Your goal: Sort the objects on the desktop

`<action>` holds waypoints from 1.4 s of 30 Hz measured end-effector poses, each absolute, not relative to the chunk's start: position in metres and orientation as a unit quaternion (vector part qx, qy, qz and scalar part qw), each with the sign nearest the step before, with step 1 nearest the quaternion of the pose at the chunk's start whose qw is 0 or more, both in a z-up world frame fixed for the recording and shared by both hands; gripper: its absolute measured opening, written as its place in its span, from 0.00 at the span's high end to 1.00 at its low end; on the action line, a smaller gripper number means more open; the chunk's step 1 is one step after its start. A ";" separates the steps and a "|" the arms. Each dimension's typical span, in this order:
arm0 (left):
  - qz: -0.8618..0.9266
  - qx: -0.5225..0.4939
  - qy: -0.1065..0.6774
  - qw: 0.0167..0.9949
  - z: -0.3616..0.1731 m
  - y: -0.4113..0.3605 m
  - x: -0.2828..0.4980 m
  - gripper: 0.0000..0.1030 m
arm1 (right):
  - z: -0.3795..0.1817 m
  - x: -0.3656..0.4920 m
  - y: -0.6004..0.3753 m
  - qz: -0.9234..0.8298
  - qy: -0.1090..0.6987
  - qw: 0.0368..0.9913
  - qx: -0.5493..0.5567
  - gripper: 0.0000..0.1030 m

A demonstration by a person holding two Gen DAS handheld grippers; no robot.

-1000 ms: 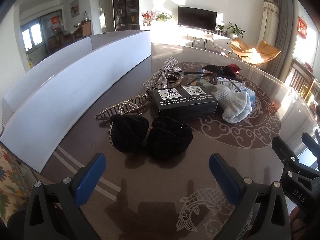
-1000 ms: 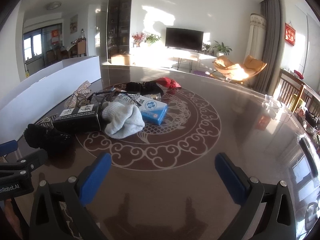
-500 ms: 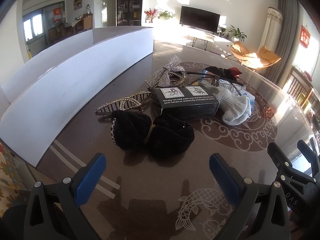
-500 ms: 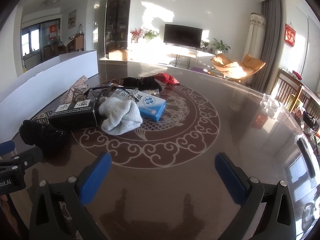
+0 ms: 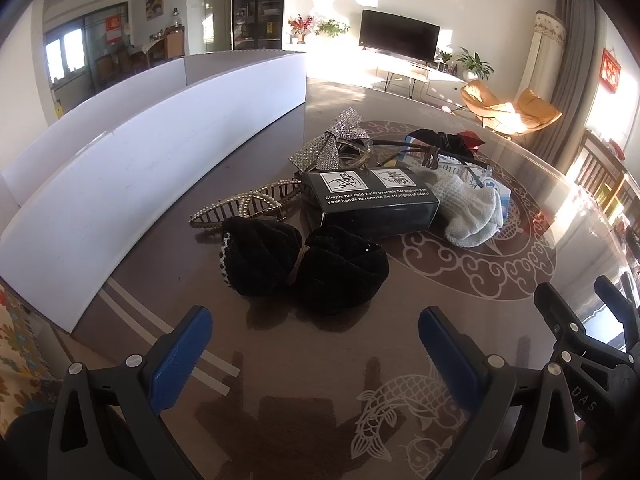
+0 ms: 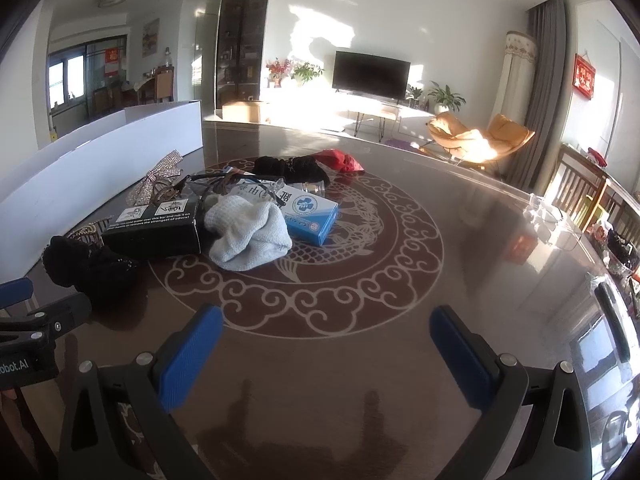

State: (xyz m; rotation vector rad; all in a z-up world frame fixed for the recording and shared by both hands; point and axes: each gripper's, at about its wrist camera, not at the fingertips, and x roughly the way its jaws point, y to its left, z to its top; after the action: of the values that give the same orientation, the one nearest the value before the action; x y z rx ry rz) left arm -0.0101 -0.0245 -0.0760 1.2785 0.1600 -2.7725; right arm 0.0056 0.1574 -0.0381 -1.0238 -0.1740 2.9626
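Note:
A pile of small objects lies on the dark patterned table (image 5: pixel 304 380). A black velvet bow (image 5: pixel 304 264) is nearest my left gripper (image 5: pixel 316 340), which is open and empty just in front of it. Behind the bow are a gold claw hair clip (image 5: pixel 240 208), a black box (image 5: pixel 372 204), a rhinestone bow (image 5: pixel 332 144) and a white knitted cloth (image 5: pixel 472 212). My right gripper (image 6: pixel 328 344) is open and empty over bare table. In its view the cloth (image 6: pixel 248 232), a blue and white box (image 6: pixel 308 212), glasses (image 6: pixel 224 184), a black scrunchie (image 6: pixel 292 168) and a red item (image 6: pixel 340 160) show.
A long white divided bin (image 5: pixel 152 152) runs along the table's left side, also in the right wrist view (image 6: pixel 100 160). The right gripper's body (image 5: pixel 580 340) shows at the left view's right edge. Clear plastic items (image 6: pixel 548 220) sit at the far right of the table.
Both grippers have moved a little forward toward the pile and stayed open. The objects have not moved.

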 end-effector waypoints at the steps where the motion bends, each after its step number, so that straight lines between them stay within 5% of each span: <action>1: -0.906 0.418 0.053 0.042 -0.076 -0.025 -0.010 0.00 | -0.039 0.005 0.158 0.943 -0.054 0.001 -0.328 0.00; 42: -0.887 0.456 0.063 0.041 -0.092 -0.026 -0.020 0.00 | -0.046 -0.003 0.161 0.937 -0.046 0.006 -0.346 0.00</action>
State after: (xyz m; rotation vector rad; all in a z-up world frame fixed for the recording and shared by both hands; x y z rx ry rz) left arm -0.0200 -0.0258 -0.0917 1.3979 0.1923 -2.7151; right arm -0.0029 0.1613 -0.0456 -1.0821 -0.1438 2.9330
